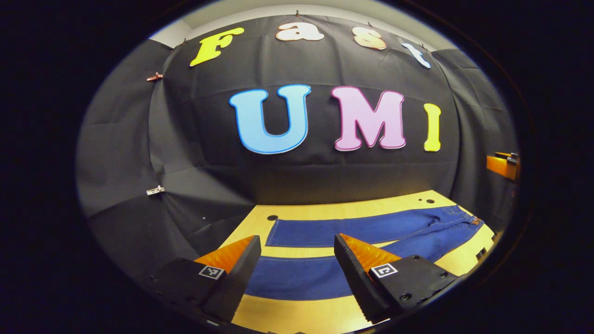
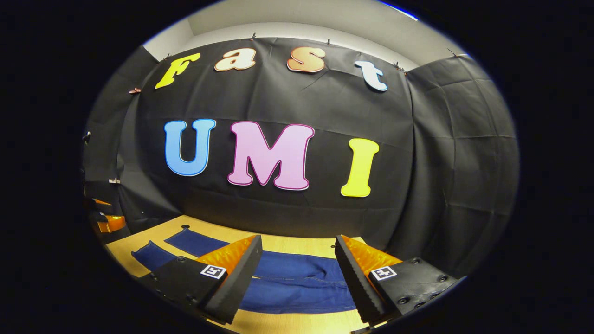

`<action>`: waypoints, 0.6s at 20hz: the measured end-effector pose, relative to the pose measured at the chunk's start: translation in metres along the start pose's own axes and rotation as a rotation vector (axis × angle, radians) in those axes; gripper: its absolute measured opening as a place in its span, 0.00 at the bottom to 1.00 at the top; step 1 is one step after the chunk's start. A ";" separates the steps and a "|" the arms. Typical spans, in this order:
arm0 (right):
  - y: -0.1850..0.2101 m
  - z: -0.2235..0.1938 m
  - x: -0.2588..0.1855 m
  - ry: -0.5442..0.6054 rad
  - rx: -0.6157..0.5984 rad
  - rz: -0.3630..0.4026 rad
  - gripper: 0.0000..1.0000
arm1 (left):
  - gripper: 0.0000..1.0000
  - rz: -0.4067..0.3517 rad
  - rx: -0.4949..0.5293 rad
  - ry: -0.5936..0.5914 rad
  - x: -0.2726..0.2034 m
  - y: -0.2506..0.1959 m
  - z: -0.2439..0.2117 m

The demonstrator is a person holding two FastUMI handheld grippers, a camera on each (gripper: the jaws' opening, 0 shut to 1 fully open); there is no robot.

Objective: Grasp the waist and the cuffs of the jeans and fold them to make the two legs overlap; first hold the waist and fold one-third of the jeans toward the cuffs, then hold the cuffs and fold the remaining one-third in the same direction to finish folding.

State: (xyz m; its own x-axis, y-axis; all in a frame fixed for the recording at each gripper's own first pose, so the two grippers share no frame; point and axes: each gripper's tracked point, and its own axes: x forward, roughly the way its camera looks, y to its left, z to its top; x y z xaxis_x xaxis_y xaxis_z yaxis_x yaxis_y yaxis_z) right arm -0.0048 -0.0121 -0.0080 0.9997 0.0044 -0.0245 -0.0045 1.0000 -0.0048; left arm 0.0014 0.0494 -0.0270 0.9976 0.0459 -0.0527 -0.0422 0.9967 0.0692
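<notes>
- While the jeans (image 1: 371,229) lie flat on the table (image 1: 297,315), legs apart, nothing has been folded.
- Left gripper (image 1: 297,246): jaws spread, empty, hovering above the near leg by the cuffs.
- Right gripper (image 2: 297,246): jaws spread, empty, hovering above the upper part of the jeans (image 2: 297,278), the waist probably close below.
- Risk: the legs lie with bare table between them; a pinch on one layer, or uneven lifts at waist and cuff, would likely leave them skewed, not overlapped.
- Risk: a shallow bite could let the denim slip out mid-fold.
</notes>
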 end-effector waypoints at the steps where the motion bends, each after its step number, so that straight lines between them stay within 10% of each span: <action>1: -0.003 -0.003 -0.001 0.012 -0.001 -0.010 0.94 | 0.99 0.014 0.008 0.024 0.004 0.010 -0.010; 6: -0.016 -0.025 -0.003 0.079 0.023 -0.036 0.97 | 0.99 0.007 0.237 0.190 0.033 0.072 -0.070; 12: -0.029 -0.036 0.000 0.121 -0.011 -0.062 0.96 | 0.98 -0.247 0.835 0.366 0.066 0.102 -0.154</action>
State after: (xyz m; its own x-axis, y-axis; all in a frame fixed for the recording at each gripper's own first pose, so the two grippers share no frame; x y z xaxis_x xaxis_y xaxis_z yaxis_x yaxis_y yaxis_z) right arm -0.0054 -0.0413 -0.0441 0.9879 -0.0587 -0.1437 0.0563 0.9982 -0.0205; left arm 0.0545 0.1646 -0.1764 0.8874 -0.0010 -0.4610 0.3634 0.6169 0.6981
